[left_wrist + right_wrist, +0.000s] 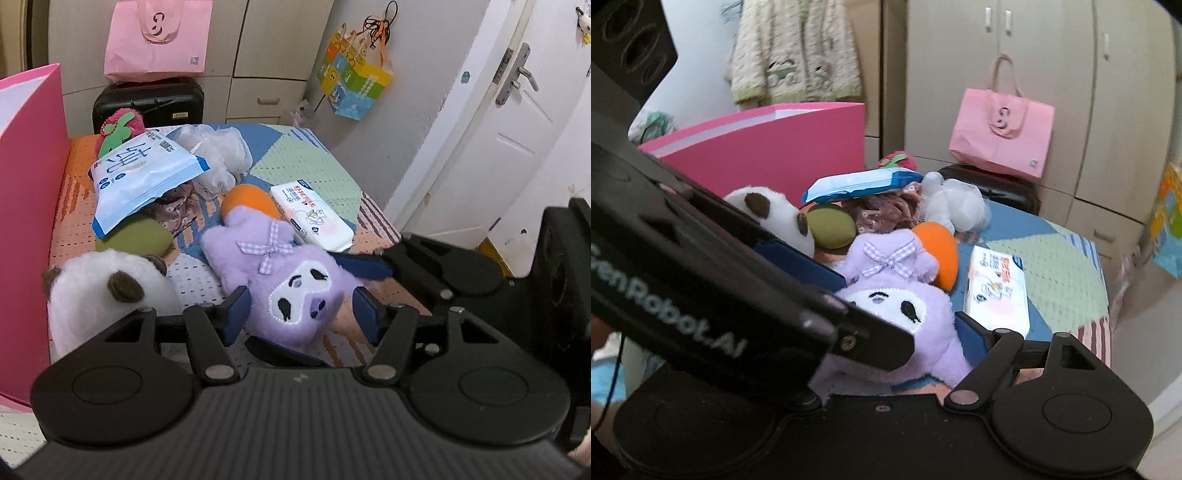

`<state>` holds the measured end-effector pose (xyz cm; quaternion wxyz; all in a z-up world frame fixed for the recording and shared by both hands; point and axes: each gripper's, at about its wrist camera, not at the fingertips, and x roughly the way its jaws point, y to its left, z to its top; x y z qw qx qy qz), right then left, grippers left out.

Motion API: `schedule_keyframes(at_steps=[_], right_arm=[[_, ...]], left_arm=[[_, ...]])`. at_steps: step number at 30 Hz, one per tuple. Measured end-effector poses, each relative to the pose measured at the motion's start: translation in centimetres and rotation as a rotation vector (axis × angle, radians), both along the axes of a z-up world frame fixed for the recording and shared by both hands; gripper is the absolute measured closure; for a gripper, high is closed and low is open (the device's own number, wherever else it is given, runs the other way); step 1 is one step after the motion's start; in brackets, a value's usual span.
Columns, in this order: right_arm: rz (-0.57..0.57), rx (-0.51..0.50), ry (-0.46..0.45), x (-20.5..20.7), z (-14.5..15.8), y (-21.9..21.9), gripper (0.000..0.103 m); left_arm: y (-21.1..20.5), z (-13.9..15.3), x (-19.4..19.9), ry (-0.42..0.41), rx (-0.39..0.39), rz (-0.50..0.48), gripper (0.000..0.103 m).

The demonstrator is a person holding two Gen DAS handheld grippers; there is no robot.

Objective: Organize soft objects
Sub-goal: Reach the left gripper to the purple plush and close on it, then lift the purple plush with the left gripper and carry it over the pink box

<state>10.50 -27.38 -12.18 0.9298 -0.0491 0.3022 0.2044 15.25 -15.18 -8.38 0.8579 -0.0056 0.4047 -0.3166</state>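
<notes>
The left wrist view alone showed a white door point(517, 122); the left gripper point(301, 314) straddled the fuzzy purple plush point(295, 291) on the patchwork bench point(314, 162), jaws parted, contact unclear. The right wrist view alone showed "Robot.AI" lettering; the right gripper point(908, 295) flanked the plush point(908, 310), its grip unclear.

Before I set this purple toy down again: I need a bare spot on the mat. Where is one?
The green and blue squares of the mat, past the white wipes pack toward the far right corner, lie bare. A smaller gap sits between the panda plush and the purple plush. The far left is crowded: blue pack, white mesh pouf, green cushion.
</notes>
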Motion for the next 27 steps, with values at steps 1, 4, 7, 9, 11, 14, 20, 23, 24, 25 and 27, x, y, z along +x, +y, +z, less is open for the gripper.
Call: schedule_keyframes(at_steps=[1, 4, 7, 9, 11, 14, 20, 23, 24, 25, 27], right_arm=[[-0.013, 0.015, 0.003, 0.2, -0.1, -0.1, 0.027], [-0.034, 0.052, 0.005, 0.2, -0.5, -0.3, 0.030], [-0.058, 0.061, -0.007, -0.3, -0.6, -0.2, 0.031], [-0.076, 0.071, -0.019, -0.6, -0.7, -0.1, 0.032], [-0.091, 0.096, -0.025, -0.9, -0.8, -0.3, 0.033], [-0.104, 0.123, -0.030, -1.2, -0.8, -0.4, 0.033], [-0.118, 0.134, -0.022, -1.9, 0.1, -0.1, 0.033], [-0.125, 0.128, -0.019, -2.6, 0.9, 0.4, 0.033], [-0.127, 0.126, -0.020, -2.9, 1.3, 0.6, 0.033], [-0.126, 0.123, -0.022, -3.2, 1.6, 0.8, 0.033], [-0.123, 0.115, -0.026, -4.0, 2.4, 1.3, 0.033]], left_arm=[[-0.1, -0.1, -0.1, -0.008, 0.008, 0.000, 0.045], [-0.3, -0.4, -0.4, -0.034, 0.017, -0.005, 0.045], [-0.3, -0.5, -0.4, -0.029, 0.030, 0.008, 0.042], [-0.4, -0.6, -0.3, -0.011, 0.038, 0.018, 0.038], [-0.4, -1.0, 0.2, 0.035, 0.026, 0.013, 0.038], [0.0, -1.5, 0.6, 0.074, 0.008, 0.020, 0.049], [0.3, -0.7, -0.6, 0.049, 0.020, 0.024, 0.050], [0.8, 0.2, -1.4, 0.046, 0.012, 0.024, 0.050], [1.1, 0.5, -1.7, 0.045, 0.008, 0.024, 0.050], [1.3, 0.8, -2.0, 0.044, 0.006, 0.023, 0.050], [1.9, 1.5, -2.8, 0.039, 0.000, 0.022, 0.050]])
